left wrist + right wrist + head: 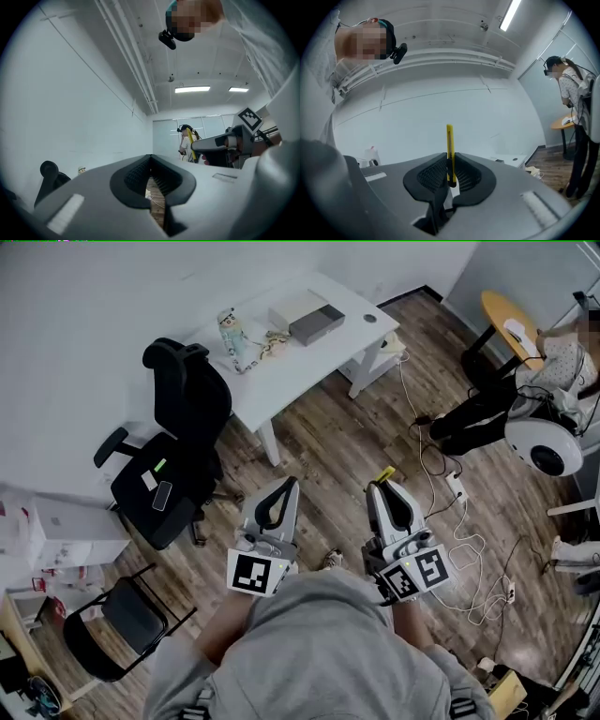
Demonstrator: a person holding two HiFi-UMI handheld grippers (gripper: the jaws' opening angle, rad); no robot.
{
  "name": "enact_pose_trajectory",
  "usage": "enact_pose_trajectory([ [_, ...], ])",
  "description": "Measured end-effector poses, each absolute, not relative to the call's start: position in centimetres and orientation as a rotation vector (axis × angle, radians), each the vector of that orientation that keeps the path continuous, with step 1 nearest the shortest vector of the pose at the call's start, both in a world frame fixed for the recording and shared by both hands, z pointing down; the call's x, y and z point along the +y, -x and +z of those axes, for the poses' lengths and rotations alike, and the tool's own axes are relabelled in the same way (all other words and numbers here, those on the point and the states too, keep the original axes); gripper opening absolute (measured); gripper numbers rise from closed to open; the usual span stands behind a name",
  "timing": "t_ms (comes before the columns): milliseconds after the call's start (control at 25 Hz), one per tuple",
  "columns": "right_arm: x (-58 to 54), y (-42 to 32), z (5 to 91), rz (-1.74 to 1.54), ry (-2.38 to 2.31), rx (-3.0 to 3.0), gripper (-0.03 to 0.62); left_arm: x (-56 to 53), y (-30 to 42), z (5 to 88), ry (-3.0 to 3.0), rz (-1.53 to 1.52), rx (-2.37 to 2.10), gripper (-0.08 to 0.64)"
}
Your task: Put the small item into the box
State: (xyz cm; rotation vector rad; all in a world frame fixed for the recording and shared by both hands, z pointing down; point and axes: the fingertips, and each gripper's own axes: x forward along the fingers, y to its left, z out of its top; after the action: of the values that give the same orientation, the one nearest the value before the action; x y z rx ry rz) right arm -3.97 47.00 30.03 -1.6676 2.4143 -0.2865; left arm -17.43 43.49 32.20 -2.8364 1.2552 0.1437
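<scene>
A thin yellow utility knife (449, 149) stands upright between the pads of my right gripper (450, 171), which is shut on it. In the head view the knife (384, 473) pokes out of the right gripper (382, 485), held above the wooden floor in front of my chest. My left gripper (283, 486) hangs beside it. Its jaws (151, 163) are pressed together with nothing between them. The box (307, 315), white with a grey part, lies on the white table (309, 357) well ahead of both grippers.
A black office chair (176, 451) with a phone (161, 495) on its seat stands left of the table. A folding chair (122, 620) is at lower left. Cables and a power strip (457, 489) trail on the floor at right. Another person (572, 98) stands by a round wooden table (511, 322).
</scene>
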Motion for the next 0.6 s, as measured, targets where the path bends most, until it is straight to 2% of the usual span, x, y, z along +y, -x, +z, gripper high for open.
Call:
enact_pose_trajectory([
  [200,48.4,2.7,30.7,-0.285,1.648,2.436,0.066,45.0,15.9,33.0,2.838,0.086,1.280,0.003],
  [360,49.9,1.2,30.8,-0.280,1.632,2.461,0.066,45.3,14.9,32.0,2.774,0.226,1.356,0.003],
  [600,51.7,-2.5,30.7,-0.261,1.654,2.459,0.066,47.4,11.8,30.8,2.713,0.279,1.352,0.003],
])
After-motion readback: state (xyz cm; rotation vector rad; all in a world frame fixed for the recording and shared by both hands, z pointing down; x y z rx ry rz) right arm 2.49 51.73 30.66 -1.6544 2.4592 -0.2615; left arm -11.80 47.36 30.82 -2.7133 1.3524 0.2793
